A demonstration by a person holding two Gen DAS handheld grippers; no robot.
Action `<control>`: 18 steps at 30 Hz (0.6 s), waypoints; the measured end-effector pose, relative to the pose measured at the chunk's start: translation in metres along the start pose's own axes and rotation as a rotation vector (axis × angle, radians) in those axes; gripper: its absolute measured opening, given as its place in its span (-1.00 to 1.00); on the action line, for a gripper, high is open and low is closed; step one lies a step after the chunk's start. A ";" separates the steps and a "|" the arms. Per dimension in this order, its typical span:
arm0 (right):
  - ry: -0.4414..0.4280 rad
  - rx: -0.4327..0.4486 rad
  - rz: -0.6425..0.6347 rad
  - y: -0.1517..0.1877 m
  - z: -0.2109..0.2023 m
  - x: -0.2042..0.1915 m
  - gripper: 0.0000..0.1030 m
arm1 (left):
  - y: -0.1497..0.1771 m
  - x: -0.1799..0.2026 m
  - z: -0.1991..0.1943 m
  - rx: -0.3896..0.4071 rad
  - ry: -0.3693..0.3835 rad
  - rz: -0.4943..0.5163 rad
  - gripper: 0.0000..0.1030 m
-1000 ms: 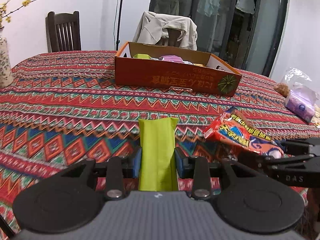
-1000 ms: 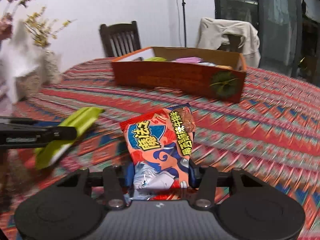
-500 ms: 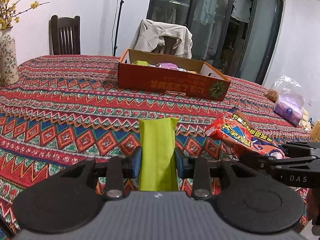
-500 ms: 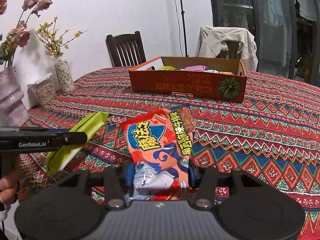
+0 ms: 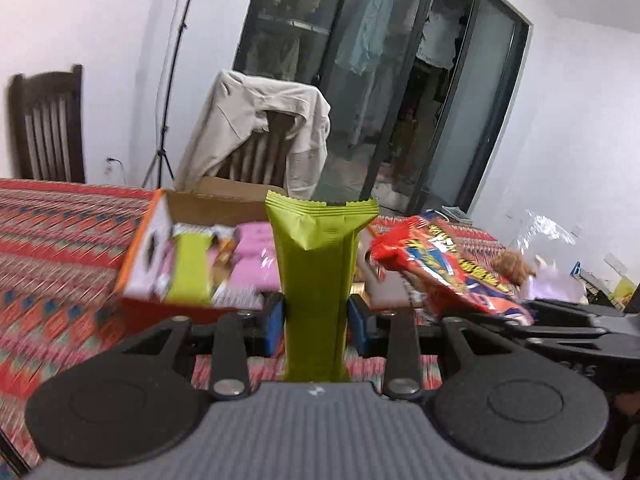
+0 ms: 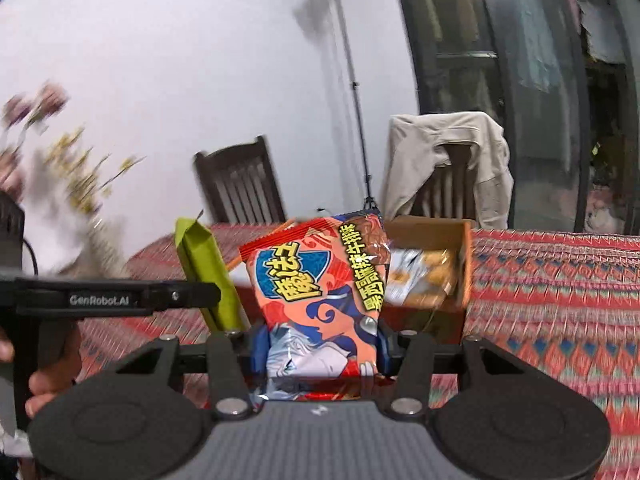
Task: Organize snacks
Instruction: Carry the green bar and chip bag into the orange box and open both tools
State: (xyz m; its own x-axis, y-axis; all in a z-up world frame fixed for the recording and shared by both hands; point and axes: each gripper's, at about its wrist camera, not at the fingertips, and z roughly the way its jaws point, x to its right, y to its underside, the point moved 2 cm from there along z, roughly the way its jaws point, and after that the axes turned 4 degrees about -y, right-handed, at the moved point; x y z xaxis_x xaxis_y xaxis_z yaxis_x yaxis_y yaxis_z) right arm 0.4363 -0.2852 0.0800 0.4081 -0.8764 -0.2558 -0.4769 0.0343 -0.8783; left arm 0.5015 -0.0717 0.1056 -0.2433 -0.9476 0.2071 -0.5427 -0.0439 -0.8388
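Left gripper (image 5: pixel 315 316) clamped on a green snack bar (image 5: pixel 316 280), wrapper upright between the blue pads; right gripper (image 6: pixel 318 344) clamped on a red snack packet (image 6: pixel 320 292), pads pressing its lower edge. Both held above the patterned tablecloth (image 5: pixel 52 248), with the orange cardboard box (image 5: pixel 144 256) ahead at roughly 11 o'clock in the left wrist view and at 1 o'clock behind the packet in the right wrist view. Box already stocked with a green bar, pink packs and tan snacks.

Risks, as judged:
- Collision of the two grippers, seen close side by side in both views, if brought over the box together.
- Slippage of the glossy red packet, gripped only near one end, under a quick swing.
- Snagging of either wrapper on the box wall if lowered too early, with possible shoving of the light box across the cloth.
- Release onto packs already inside, leaving the load heaped rather than ordered.

Legible writing: "GenRobot.AI" on the left gripper's side arm in the right wrist view; large yellow and white Chinese characters on the red packet, not read with confidence. No readable print on the green bar.
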 end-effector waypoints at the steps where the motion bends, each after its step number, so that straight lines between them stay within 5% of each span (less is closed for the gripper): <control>1: 0.010 -0.004 0.017 -0.011 0.011 0.010 -0.07 | -0.011 0.003 0.017 -0.016 0.008 0.008 -0.32; 10: 0.225 -0.143 0.052 -0.052 0.142 0.087 -0.07 | -0.060 0.012 0.174 -0.190 -0.050 0.043 -0.42; 18: 0.281 -0.236 -0.037 -0.032 0.191 0.086 0.20 | -0.044 0.001 0.232 -0.275 -0.047 0.005 -0.44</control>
State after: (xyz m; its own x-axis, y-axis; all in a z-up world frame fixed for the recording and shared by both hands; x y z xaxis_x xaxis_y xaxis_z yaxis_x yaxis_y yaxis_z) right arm 0.6354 -0.2695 0.0094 0.2144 -0.9738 -0.0756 -0.6459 -0.0833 -0.7589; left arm 0.7121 -0.1438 0.0261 -0.2129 -0.9614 0.1742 -0.7408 0.0426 -0.6704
